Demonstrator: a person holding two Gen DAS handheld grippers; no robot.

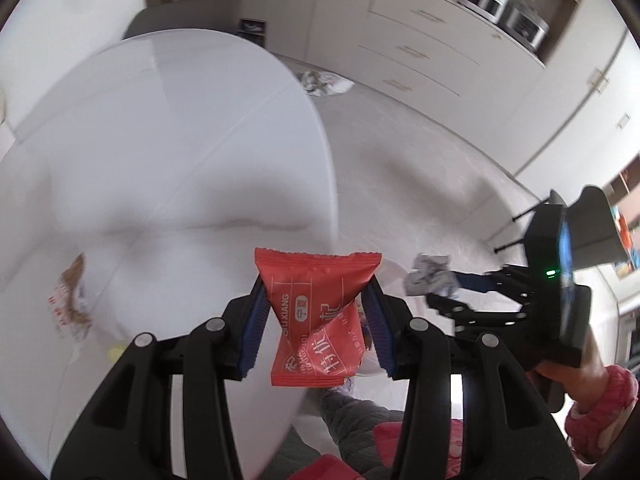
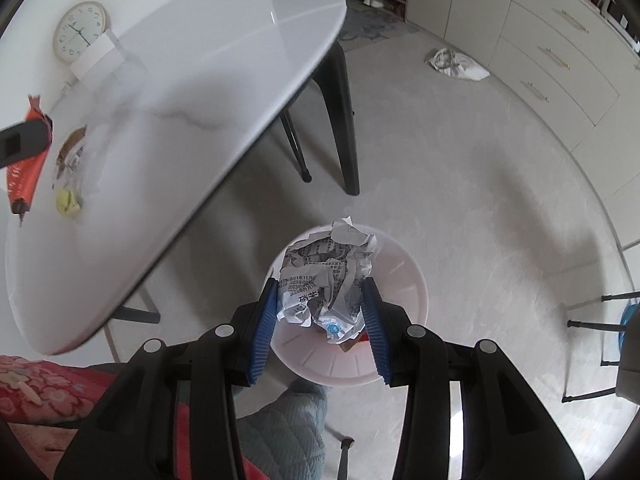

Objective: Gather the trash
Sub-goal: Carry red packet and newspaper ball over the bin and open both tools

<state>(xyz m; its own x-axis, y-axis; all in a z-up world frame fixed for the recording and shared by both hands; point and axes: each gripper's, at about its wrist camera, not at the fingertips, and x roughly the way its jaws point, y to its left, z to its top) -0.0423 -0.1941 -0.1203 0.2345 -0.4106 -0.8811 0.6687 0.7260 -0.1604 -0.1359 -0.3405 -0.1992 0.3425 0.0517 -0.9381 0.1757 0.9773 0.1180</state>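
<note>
My left gripper (image 1: 316, 312) is shut on a red snack wrapper (image 1: 316, 316) and holds it above the edge of the white round table (image 1: 180, 140). My right gripper (image 2: 324, 304) is shut on a crumpled printed paper ball (image 2: 326, 284) and holds it right above a white waste bin (image 2: 404, 280) on the floor; the bin holds some scraps. The right gripper with the paper ball (image 1: 430, 278) also shows in the left wrist view. A clear brown-printed wrapper (image 2: 72, 152) and a yellow crumpled scrap (image 2: 68, 200) lie on the table.
A crumpled bag (image 2: 456, 64) lies on the floor near the drawer cabinets (image 2: 560, 60). The table's black legs (image 2: 344, 120) stand beyond the bin. A clock (image 2: 80, 32) hangs on the wall. Chair legs (image 2: 592, 320) are at the right.
</note>
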